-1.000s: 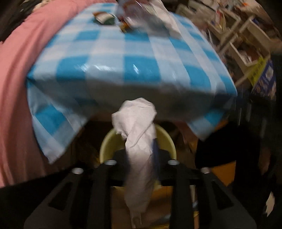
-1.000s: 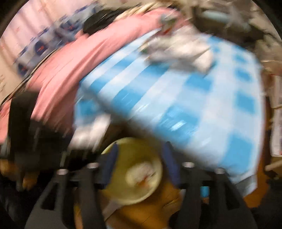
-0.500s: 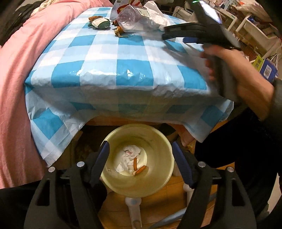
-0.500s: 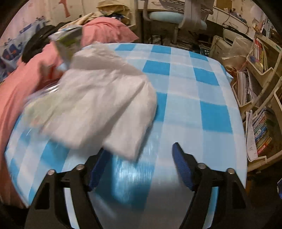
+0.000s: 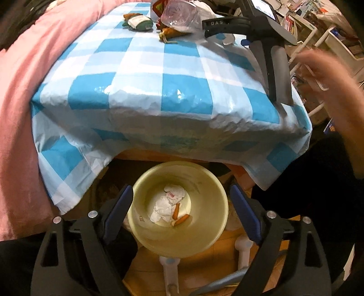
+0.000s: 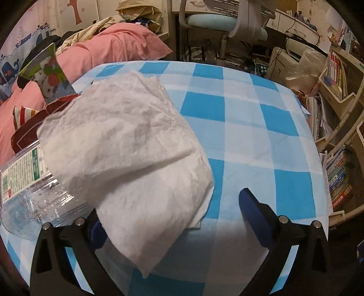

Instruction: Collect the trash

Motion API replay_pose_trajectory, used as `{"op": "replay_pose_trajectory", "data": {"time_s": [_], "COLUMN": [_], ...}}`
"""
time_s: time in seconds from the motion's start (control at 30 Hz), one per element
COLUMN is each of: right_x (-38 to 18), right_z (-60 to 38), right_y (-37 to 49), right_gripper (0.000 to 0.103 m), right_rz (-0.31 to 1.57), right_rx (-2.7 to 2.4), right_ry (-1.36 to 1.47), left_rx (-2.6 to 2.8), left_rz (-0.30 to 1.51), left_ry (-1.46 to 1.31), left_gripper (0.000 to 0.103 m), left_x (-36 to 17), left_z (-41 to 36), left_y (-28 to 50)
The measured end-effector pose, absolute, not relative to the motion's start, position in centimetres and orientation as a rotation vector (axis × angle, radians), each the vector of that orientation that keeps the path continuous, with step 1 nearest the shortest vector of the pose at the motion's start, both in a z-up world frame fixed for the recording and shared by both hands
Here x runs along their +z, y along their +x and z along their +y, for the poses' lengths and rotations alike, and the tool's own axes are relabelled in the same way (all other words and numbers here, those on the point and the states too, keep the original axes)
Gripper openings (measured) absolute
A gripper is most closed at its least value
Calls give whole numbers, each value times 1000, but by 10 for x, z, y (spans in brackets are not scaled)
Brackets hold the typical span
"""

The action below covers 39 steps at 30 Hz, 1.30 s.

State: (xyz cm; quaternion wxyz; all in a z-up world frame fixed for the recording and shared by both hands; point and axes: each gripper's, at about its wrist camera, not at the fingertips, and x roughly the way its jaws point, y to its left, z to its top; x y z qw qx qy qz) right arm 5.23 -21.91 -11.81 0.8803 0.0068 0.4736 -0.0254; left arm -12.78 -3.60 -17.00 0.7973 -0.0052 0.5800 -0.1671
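A blue-checked table [image 6: 250, 127] carries a crumpled tissue [image 6: 127, 159], plastic bottle [image 6: 25, 182] and wrappers [image 5: 136, 21].

Black arm of right gripper body [image 5: 224, 22], seen from left wrist cam: embossed pale letters "DAS", rest cut off. Clear crumpled plastic bottle [image 6: 29, 195], right wrist cam: white-green label w/ dense fine print, illegible. Coloured book spines on shelf [image 6: 340, 182], right edge: print present, too small to read. No other legible txt.
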Motion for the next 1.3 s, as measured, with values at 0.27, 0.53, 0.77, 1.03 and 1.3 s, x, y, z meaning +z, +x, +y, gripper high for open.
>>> {"op": "replay_pose_trajectory", "data": {"time_s": [0.27,0.53,0.77,1.03,1.3], "right_x": [-118,-118,-118,-118,-118], "right_z": [-219,-219,-219,-219,-219], "right_y": [53,53,53,52,52], "right_gripper": [96,96,96,96,96], "right_rz": [987,987,987,987,987], "right_rx": [-53,-53,-53,-53,-53], "right_ry": [15,15,14,14,14], "left_rx": [-411,-421,-473,-507,-526], "left_rz": [1244,1218,1171,1135,1134], "left_ry": [114,87,53,66,67], "left_gripper": [84,84,84,84,84], "left_x": [-182,-176,-161,-151,-150], "left_z": [-62,-46,-45,-46,-47], "left_y": [-138,-141,-146,-152,-153]}}
